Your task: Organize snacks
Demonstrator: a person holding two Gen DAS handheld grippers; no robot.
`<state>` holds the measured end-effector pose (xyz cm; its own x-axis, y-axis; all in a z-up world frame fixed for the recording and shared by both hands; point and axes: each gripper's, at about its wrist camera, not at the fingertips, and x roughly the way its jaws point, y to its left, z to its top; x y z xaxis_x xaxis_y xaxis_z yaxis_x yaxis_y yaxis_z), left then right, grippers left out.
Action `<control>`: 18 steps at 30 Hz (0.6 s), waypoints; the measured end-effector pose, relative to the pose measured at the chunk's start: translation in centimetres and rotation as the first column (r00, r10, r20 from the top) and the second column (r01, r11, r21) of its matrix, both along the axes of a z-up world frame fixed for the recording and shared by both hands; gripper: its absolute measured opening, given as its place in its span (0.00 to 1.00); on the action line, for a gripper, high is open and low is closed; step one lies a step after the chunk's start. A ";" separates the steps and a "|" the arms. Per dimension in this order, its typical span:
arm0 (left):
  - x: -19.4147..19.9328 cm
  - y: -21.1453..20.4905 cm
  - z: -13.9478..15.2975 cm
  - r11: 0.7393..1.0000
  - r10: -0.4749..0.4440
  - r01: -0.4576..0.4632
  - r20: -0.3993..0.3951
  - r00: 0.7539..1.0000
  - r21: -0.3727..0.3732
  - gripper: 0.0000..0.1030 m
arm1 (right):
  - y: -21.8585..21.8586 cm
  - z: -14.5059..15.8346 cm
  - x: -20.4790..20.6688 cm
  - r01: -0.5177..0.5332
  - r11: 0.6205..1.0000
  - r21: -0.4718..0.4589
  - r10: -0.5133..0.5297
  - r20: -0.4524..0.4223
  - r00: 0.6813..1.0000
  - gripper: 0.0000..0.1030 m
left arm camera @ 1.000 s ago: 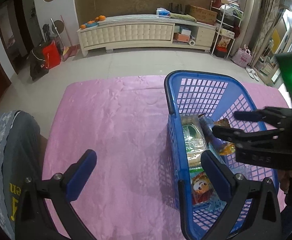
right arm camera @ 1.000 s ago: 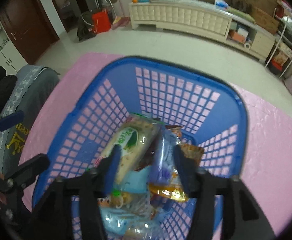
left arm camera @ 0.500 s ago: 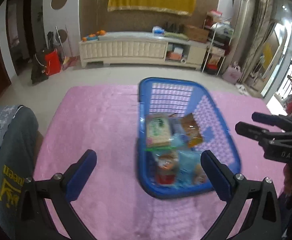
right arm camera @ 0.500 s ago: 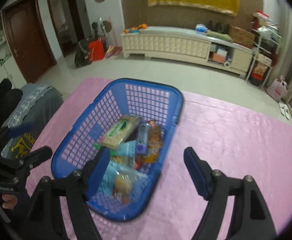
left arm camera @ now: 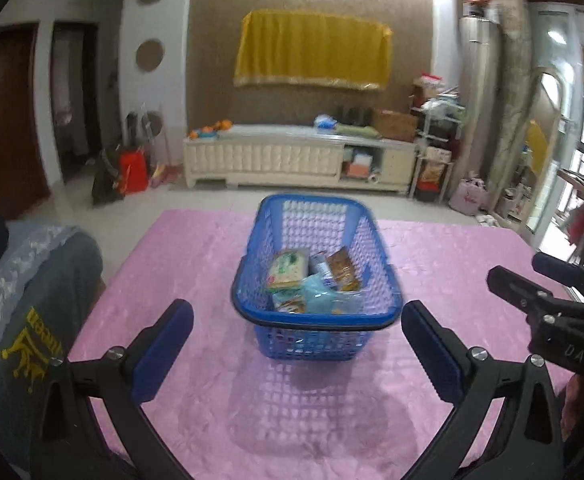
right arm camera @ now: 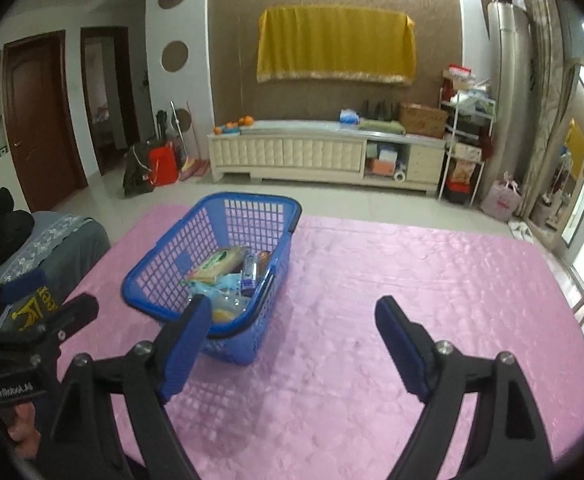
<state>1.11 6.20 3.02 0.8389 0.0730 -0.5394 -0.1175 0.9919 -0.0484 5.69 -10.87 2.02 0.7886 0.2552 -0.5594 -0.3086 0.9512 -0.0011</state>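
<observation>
The snacks (left arm camera: pixel 312 280) appear gathered already: several packets lie heaped inside the blue plastic basket (left arm camera: pixel 316 322), which stands at the centre of the left wrist frame on the pink-covered surface (left arm camera: pixel 195 248). No packet shows outside it, so little seems left. Both the left tongs (left arm camera: pixel 296 346) and the right tongs (right arm camera: pixel 292 340) are spread wide, holding nothing, near the basket. The wrappers are crinkly, green, blue and orange.

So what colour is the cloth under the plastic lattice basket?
Pink, with a faint embossed pattern: the tablecloth under the blue basket, clearest in the right wrist view.
</observation>
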 end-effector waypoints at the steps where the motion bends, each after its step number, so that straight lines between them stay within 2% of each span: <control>1: -0.5 -0.4 0.2 1.000 -0.009 0.009 0.011 1.000 0.006 1.00 | -0.3 0.2 -0.7 0.006 1.000 0.004 -0.006 0.013 1.000 0.85; 3: -2.0 -1.2 1.1 1.000 -0.014 0.013 0.050 0.999 0.022 1.00 | -0.9 0.8 -2.2 0.014 1.000 0.015 -0.015 0.044 0.999 0.86; 7: -4.6 -2.6 1.9 0.999 -0.046 0.044 0.097 0.994 0.020 1.00 | -2.0 2.3 -5.4 0.001 0.999 0.050 -0.006 0.107 0.994 1.00; 10: -6.3 -3.4 2.7 0.997 -0.071 0.071 0.109 0.991 0.008 1.00 | -2.0 3.2 -7.0 0.008 1.000 0.017 -0.011 0.132 0.991 1.00; 13: -7.7 -3.9 3.8 0.998 -0.046 0.040 0.164 0.985 0.041 1.00 | -2.0 4.0 -8.2 0.006 1.000 -0.015 -0.004 0.150 0.989 1.00; 18: -9.3 -4.6 4.6 0.997 -0.037 0.023 0.202 0.979 0.069 1.00 | -2.3 4.5 -10.1 0.008 1.000 0.007 -0.009 0.170 0.985 1.00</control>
<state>-8.24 1.65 7.62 0.9329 0.0757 -0.3521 -0.0820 0.9966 -0.0029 -4.37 -13.21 6.52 0.8740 0.2515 -0.4158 -0.2968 0.9538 -0.0468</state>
